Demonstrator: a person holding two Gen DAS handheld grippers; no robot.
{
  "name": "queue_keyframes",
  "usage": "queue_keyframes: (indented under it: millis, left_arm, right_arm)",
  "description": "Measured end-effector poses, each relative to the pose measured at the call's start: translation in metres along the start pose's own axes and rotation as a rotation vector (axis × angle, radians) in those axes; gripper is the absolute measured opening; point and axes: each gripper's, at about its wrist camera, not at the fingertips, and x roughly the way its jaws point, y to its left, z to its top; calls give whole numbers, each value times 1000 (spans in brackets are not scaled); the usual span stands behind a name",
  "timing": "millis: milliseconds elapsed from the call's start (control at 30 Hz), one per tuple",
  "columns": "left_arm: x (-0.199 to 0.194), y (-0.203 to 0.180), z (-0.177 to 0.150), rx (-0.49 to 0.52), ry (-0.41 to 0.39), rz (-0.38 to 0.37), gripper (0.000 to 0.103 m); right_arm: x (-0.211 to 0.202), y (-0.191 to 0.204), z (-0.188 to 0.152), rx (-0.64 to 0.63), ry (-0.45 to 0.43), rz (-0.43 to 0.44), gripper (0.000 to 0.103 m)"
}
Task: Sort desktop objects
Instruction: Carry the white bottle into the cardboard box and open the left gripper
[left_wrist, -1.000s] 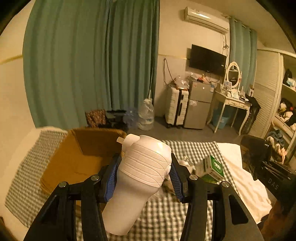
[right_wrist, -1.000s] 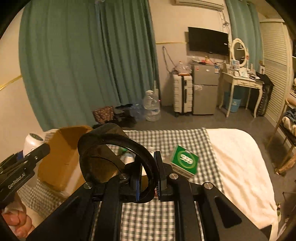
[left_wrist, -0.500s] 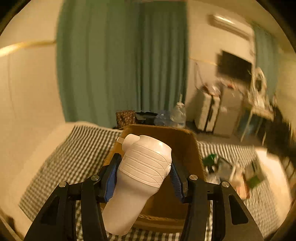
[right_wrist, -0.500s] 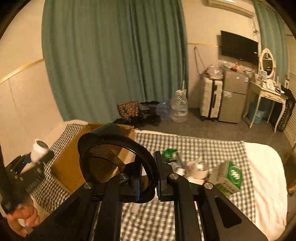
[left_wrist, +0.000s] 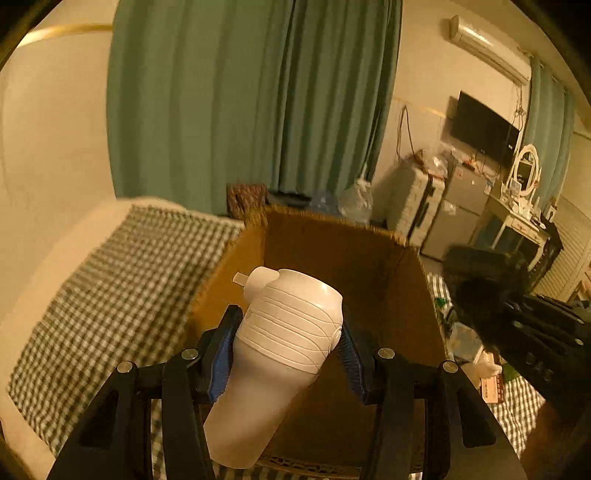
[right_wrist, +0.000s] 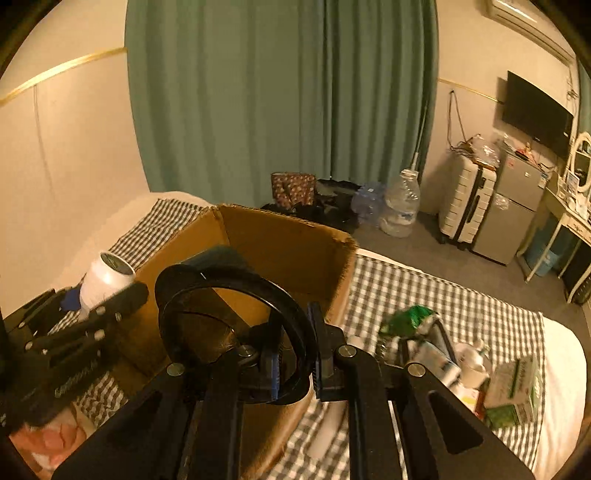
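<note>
A white ribbed bottle (left_wrist: 258, 406) with a flip spout sits tilted between the blue pads of my left gripper (left_wrist: 288, 325), which is shut on it. The bottle hangs over the near edge of an open brown cardboard box (left_wrist: 351, 266). My right gripper (right_wrist: 295, 354) is shut on the rim of a dark see-through cup (right_wrist: 207, 325), held in front of the box (right_wrist: 288, 240), near its right corner. In the right wrist view the left gripper (right_wrist: 92, 295) and its bottle (right_wrist: 103, 277) show at the left. The cup (left_wrist: 480, 269) appears blurred at the right of the left wrist view.
The box stands on a green-checked cloth (right_wrist: 424, 284) over a bed. Right of the box lie a green packet (right_wrist: 410, 317), a small white jar (right_wrist: 472, 365) and a green-and-white carton (right_wrist: 517, 380). A hand (right_wrist: 48, 443) shows at lower left. Curtains and a wall stand behind.
Both grippers have swung left and down toward the cardboard box, which now fills the middle of both views. The bottle and the cup stay gripped as before.
</note>
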Motion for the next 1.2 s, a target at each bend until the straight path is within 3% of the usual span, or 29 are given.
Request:
queue_keyframes:
  millis: [133,367,467,767,967,1133,1200]
  left_arm:
    - [23,1,-4,9,44,39,52]
    - [55,14,-12,-33,143,45,52]
    - [60,12,-13,-10,148,70,52]
    - [59,9,-14,-22,174,46,52]
    - [51,10,-8,-47,163,40,57]
    - [43,14,-4,-61,131,77,75]
    - [39,18,-2,-85,119,63,78]
  right_arm:
    - [29,6,0,-4,42,16,12]
    - [70,18,1,-50,122,22,12]
    - [82,23,-2,-67,160,25,12]
    - [101,29,-14,-82,236,2,14]
    - [100,30,-16,-98,265,1,33]
    - [94,27,-14,-78,279,-15,37]
    - [90,27,-13,-88,273,-16,50]
